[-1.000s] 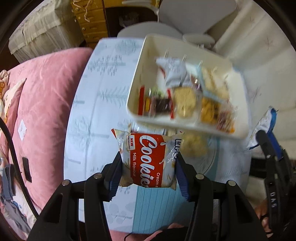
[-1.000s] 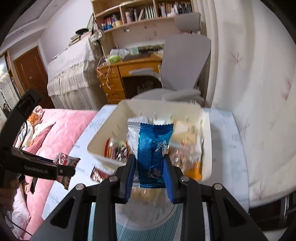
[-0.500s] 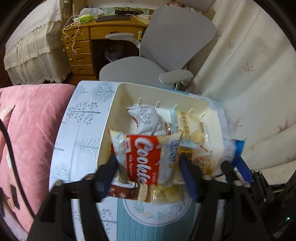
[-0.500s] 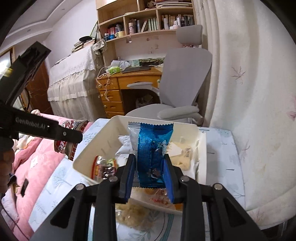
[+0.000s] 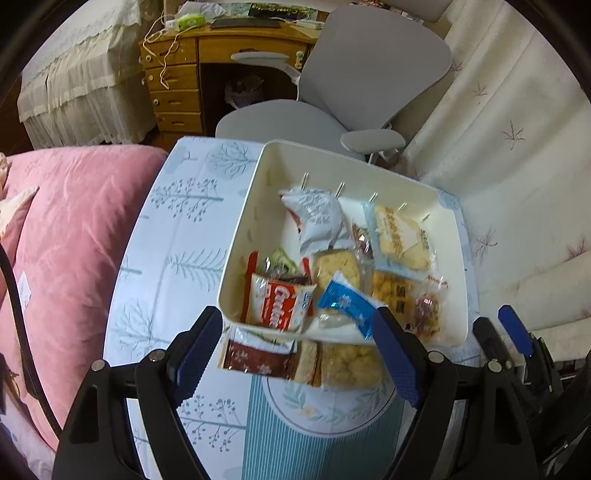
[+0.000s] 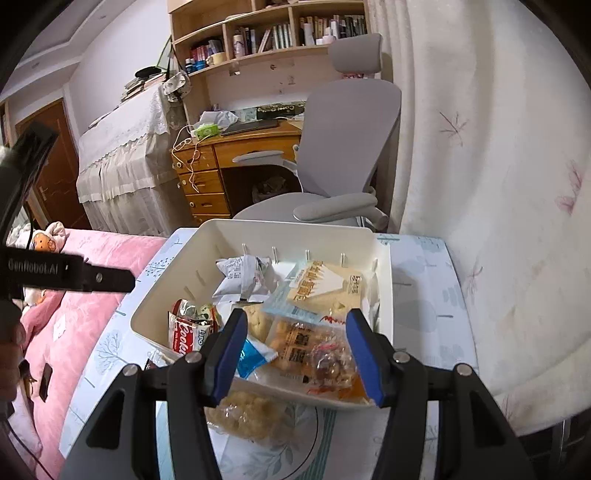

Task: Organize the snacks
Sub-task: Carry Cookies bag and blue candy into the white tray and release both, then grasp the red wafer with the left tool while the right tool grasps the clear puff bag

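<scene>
Above the bin (image 5: 236,258), left gripper (image 5: 299,350) wide — empty, right gripper (image 6: 295,347) just opened — empty

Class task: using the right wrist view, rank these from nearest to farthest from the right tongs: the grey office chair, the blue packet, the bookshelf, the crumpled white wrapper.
1. Blue packet, between the right tongs' open jaws.
2. Crumpled white wrapper, at the bin's far left.
3. Grey office chair, beyond the table.
4. Bookshelf, on the back wall.

Red cookie pack (image 5: 282,304), blue packet (image 5: 349,304) lie in white bin (image 5: 236,258) (near edge).
</scene>
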Available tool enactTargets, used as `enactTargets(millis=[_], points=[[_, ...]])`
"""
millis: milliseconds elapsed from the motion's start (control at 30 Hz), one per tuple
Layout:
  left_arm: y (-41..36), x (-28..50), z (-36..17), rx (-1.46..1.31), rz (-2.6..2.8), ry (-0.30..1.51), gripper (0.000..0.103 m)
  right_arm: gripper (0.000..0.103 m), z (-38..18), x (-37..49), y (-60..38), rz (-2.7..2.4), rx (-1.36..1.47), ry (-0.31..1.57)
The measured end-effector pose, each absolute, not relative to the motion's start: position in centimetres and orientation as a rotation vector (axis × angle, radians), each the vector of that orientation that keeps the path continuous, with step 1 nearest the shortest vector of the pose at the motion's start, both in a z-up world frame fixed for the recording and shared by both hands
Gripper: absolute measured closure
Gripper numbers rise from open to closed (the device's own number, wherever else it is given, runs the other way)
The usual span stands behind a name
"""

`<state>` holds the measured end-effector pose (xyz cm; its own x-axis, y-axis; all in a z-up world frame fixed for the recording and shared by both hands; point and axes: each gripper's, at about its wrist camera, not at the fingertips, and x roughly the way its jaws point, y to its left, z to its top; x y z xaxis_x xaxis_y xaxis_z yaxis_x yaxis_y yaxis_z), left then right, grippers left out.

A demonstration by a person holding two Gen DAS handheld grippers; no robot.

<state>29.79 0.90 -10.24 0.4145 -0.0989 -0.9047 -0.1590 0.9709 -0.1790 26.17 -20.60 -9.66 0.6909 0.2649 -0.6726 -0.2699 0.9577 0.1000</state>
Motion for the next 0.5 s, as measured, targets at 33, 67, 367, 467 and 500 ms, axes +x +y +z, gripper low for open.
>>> enactTargets(millis=[33,67,367,467,500], points=[[1.2,29.5,-10.5,-0.254,0.034,1.152,0.021,0.047,-9.6,25.9,-20.6,0.295,-0.001,0.755],[1.3,29.4,-10.7,-0.253,0.031,1.155,0.021,0.047,-9.6,25.8,-20.5,0.290,0.003,0.761],[3.4,27.3,-14.3,-0.250,-0.040,1.220,0.021,0.043,-10.4,24.5,-20.0,0.246,0.103,0.875],[4.3,27.2,-15.7,-0.257,-0.057,1.240,0.021,0.039,-11.0,24.0,-19.3,0.227,0.119,0.910],[4.6,27.2,-16.3,-0.268,-0.061,1.252,0.021,0.036,-11.3,23.9,-19.0,0.221,0.113,0.921]])
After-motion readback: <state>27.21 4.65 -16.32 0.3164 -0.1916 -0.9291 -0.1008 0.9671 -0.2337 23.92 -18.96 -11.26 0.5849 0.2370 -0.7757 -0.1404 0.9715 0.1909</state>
